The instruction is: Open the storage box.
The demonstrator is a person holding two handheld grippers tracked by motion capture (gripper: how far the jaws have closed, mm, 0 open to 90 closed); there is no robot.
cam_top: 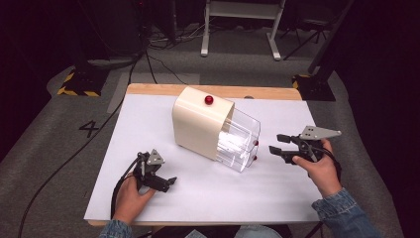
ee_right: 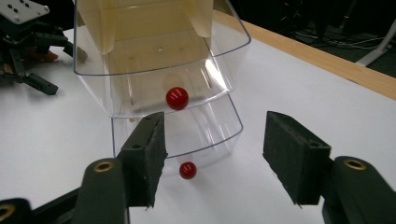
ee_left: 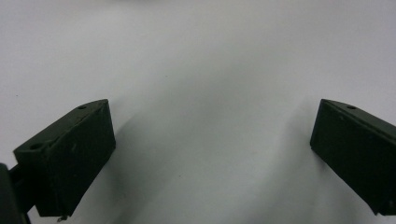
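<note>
While both grippers sit apart from it, one cream drawer unit [cam_top: 200,124] stands mid-table on the white table [cam_top: 148,129], tilted, with two clear drawers pulled out toward the right side: upper drawer [ee_right: 159,60] and lower drawer [ee_right: 205,133]. Three red knobs counted: one on the unit's top [cam_top: 209,100], one on the upper drawer front [ee_right: 177,98], one on the lower drawer front [ee_right: 187,170]. Right gripper [ee_right: 212,154], in the person's right hand [cam_top: 322,171], jaws spread wide, empty, just in front of the drawers, not touching. Left gripper [ee_left: 212,154] in the left hand [cam_top: 131,196], jaws also spread, nothing between them, over bare white surface near the front-left.
</note>
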